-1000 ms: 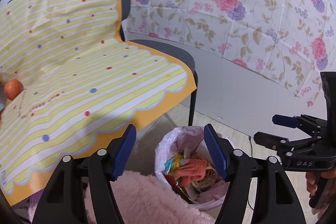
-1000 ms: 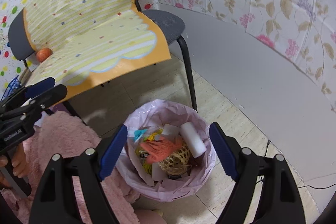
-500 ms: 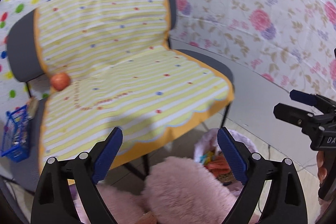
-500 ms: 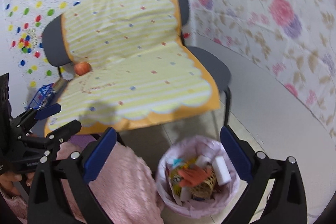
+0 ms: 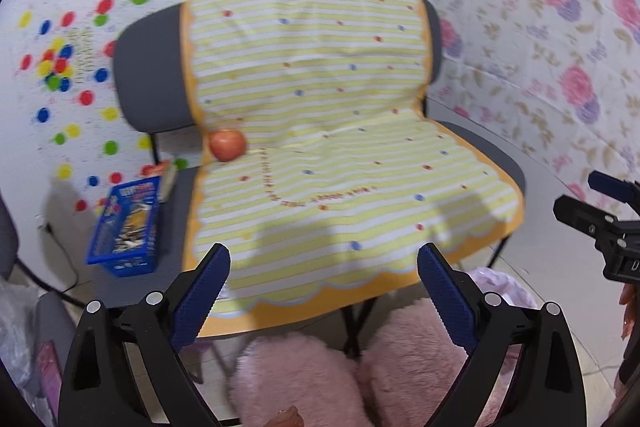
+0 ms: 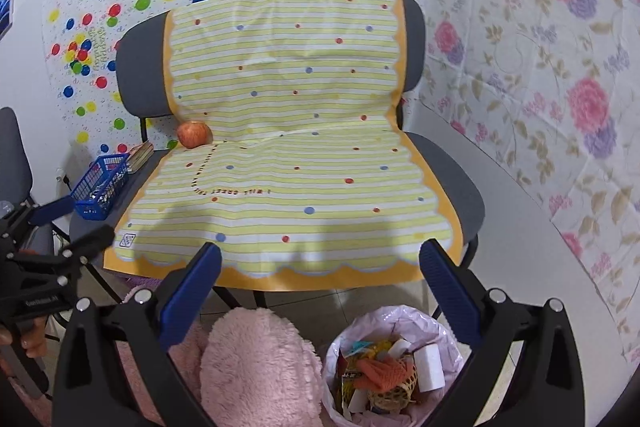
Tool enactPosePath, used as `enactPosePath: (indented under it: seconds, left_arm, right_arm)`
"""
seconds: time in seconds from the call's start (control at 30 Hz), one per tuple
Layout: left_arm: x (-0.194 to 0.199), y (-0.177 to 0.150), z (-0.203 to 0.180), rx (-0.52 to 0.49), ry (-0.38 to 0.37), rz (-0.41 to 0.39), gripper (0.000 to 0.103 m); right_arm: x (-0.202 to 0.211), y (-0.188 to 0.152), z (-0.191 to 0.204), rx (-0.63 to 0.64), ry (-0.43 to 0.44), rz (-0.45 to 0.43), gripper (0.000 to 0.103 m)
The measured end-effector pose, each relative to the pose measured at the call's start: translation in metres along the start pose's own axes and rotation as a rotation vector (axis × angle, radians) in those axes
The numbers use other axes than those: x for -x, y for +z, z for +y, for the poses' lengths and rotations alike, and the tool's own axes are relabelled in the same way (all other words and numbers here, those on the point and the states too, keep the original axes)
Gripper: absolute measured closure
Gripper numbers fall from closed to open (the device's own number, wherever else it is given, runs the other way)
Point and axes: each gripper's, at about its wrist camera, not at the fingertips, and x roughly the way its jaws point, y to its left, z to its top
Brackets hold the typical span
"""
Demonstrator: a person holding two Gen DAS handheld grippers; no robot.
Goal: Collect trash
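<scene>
A grey chair point(image 6: 448, 163) draped with a striped cloth point(image 6: 288, 131) fills both views. On the floor before it, the bin point(image 6: 394, 363) stands upright, mouth up, its near rim cut off. Both claws, left point(image 5: 324, 293) and right point(image 6: 320, 291), gape empty.

Your trash bin point(image 6: 394, 367) stands upright on the floor just in front of the chair point(image 6: 456, 183), below the right front corner of its seat. It is lined with a pale pink plastic bag point(image 6: 404, 315) whose rim folds out over the edge. Inside, you have a white foam block point(image 6: 429, 367) leaning at the right, an orange knitted piece point(image 6: 380, 371) draped over a small woven wicker ball point(image 6: 390, 393), and crumpled wrappers point(image 6: 352, 351) at the left (their print is too small to read). From your left wrist view only a bit of the bag shows, beside the chair's front leg.
</scene>
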Motion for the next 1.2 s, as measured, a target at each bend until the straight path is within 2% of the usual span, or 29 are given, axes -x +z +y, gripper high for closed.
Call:
enactPosePath:
  seconds: [0.17, 1.2]
  left_arm:
    - [0.008, 0.003, 0.014, 0.017, 0.056, -0.013, 0.009]
    - [0.006, 0.004, 0.027, 0.042, 0.041, 0.004, 0.009]
  right_arm:
    - [-0.001, 0.006, 0.011, 0.019, 0.025, 0.001, 0.006]
    - [-0.005, 0.009, 0.023, 0.035, 0.044, 0.0, 0.006]
